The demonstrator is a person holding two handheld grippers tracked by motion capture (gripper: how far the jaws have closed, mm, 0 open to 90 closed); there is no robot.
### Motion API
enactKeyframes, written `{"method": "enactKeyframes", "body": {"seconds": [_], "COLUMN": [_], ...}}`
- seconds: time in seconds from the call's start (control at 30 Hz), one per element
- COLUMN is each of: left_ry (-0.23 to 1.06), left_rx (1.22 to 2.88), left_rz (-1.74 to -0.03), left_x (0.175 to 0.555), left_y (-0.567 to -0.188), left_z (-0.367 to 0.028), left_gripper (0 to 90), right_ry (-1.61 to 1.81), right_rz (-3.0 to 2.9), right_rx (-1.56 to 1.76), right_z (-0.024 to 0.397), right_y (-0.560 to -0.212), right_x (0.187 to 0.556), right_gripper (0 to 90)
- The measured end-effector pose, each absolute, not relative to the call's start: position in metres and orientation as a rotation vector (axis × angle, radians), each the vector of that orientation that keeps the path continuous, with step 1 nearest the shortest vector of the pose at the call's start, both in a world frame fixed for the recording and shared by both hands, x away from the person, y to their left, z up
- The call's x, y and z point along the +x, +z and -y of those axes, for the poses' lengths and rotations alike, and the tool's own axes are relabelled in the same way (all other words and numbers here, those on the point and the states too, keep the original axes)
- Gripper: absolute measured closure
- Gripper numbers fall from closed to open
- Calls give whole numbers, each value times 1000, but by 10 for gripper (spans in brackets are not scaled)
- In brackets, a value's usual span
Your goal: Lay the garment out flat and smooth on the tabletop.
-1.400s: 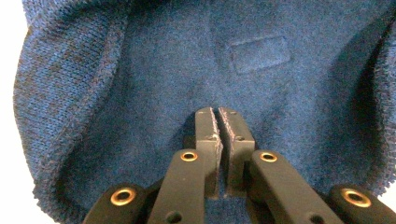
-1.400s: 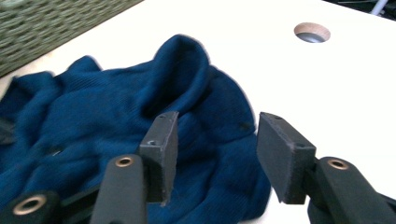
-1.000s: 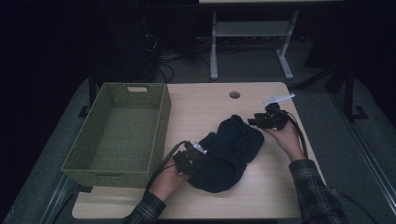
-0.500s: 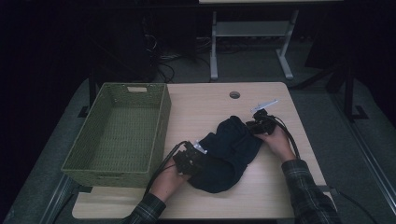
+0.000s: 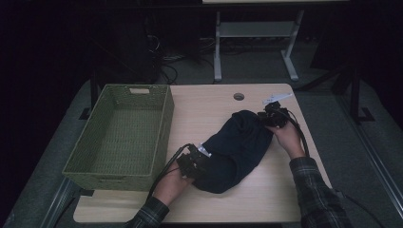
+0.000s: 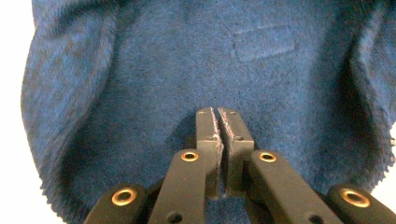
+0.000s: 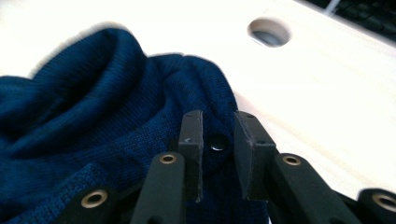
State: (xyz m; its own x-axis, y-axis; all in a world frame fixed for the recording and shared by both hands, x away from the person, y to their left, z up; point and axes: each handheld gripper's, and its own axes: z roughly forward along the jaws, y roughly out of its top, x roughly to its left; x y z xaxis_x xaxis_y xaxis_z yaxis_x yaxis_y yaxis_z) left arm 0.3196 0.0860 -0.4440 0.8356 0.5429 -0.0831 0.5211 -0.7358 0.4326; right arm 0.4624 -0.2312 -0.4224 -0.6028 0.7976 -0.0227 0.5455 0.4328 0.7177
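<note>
A dark navy knitted garment (image 5: 237, 147) lies bunched on the light wooden table (image 5: 209, 104). At the garment's near left end my left gripper (image 5: 203, 159) is shut on the cloth. In the left gripper view the jaws (image 6: 218, 112) meet on a thin edge of the fabric (image 6: 187, 60). My right gripper (image 5: 264, 121) is at the garment's far right end. In the right gripper view its jaws (image 7: 218, 116) have just been closing, and they pinch a fold of the knit (image 7: 93, 116) that carries a small dark button (image 7: 216, 142).
A green woven basket (image 5: 166, 123) stands empty on the table's left side, close to the left hand. A round cable hole (image 5: 238, 96) sits in the tabletop behind the garment. Past the far edge are desk legs and cables on the dark floor.
The right gripper has moved from the table's right side onto the garment's far right end and its jaws have narrowed onto a fold. The left gripper has stayed put.
</note>
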Motion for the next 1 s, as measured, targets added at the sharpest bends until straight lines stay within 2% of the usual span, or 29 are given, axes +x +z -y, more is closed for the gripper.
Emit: {"method": "enactKeyframes", "body": {"seconds": [0.17,0.53,0.63,0.73,0.83,0.9,1.0], "left_ry": [70,78,79,72,71,72,78], "left_rx": [2573,2581,2571,2564,2567,2566,2572], "left_rz": [-788,-780,-782,-790,-790,-792,-786], "left_x": [319,319,319,319,319,319,319], "left_y": [-444,-443,-444,-444,-444,-444,-444], "left_z": [-86,-84,-85,-85,-85,-85,-85], "left_gripper": [872,872,872,872,872,872,872], "right_ry": [939,871,966,1021,1087,1120,1133], "right_rz": [-2290,-2310,-2297,-2276,-2267,-2273,-2287], "right_rx": [1175,1298,1319,1334,1335,1341,1313], "right_z": [235,240,243,246,250,250,248], "right_y": [-421,-452,-449,-438,-425,-418,-412], "right_x": [472,490,486,480,470,462,446], "right_gripper": [732,726,658,545,514,561,705]}}
